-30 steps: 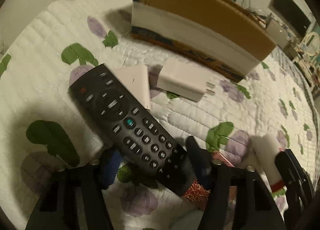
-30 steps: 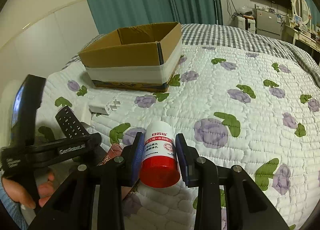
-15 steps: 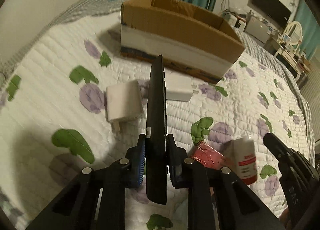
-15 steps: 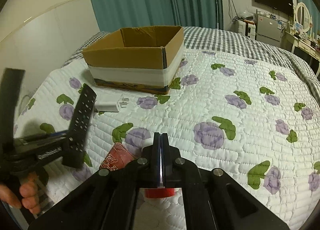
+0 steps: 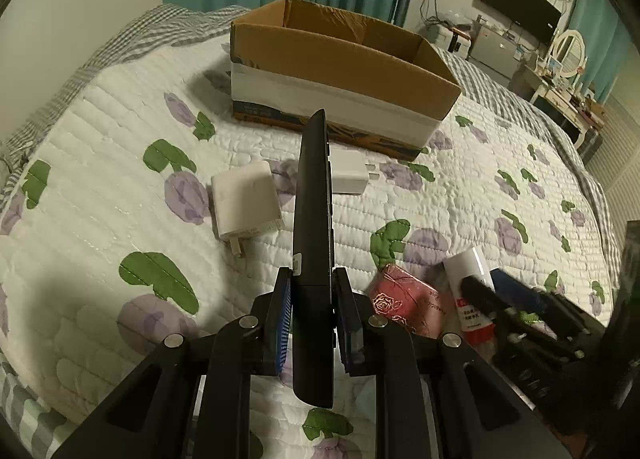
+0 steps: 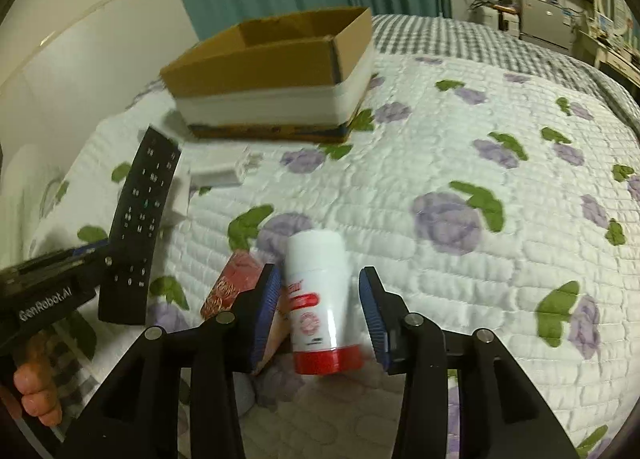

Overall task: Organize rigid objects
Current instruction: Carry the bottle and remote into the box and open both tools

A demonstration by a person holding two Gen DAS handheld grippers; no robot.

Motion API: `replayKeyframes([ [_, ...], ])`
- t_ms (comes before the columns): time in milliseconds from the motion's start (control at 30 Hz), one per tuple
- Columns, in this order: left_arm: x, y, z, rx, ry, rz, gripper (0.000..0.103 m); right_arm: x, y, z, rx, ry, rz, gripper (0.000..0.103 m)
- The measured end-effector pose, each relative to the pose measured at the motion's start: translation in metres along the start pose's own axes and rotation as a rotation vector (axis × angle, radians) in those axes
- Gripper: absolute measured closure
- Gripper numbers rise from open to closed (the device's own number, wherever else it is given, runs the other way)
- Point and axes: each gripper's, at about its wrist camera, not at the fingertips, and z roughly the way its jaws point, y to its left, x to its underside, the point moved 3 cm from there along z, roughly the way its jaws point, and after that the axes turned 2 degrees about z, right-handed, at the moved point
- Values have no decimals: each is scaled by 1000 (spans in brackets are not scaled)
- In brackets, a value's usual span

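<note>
Black remote (image 5: 314, 219): it sits on its thin edge, squeezed tight between the two pads of the left gripper (image 5: 313, 319). It is up off the bed and points at the box.
Remote risk: most of it sticks out far past the pads. I think it could tip or slide out if the hand swings fast.
White charger (image 5: 245, 197): it lies flat on the quilt (image 5: 100, 163), just left of the remote. Nothing holds it.
Small white plug (image 5: 349, 172): it lies near the box, partly hidden behind the remote.
Cardboard box (image 5: 340, 71): it is open on top and stands at the far side of the quilt. I guess the things go in here.
Box risk: the remote is long. It could bump the near wall if it comes in too low.
Red packet (image 6: 234, 283): it lies on the quilt, touching the left pad of the right gripper (image 6: 316, 315).
Packet risk: it could get pinched along with the bottle when the pads close.
White bottle (image 6: 320, 299): it lies on its side with the red cap near the camera, between the pads of the right gripper.
Right gripper: its pads are spread wide, with gaps on both sides of the bottle. It holds nothing.
Bottle risk: it is round and the quilt is soft. It could roll away or slip.
</note>
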Motion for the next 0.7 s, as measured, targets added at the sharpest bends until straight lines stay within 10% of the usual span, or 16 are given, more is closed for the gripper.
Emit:
replayKeyframes([
  [300, -22, -4, -17, 15, -46, 42, 83, -5, 7, 2, 44, -3, -39, 66],
  [700, -137, -24, -45, 28, -224, 152, 83, -145, 33, -54, 1, -220, -93, 67],
])
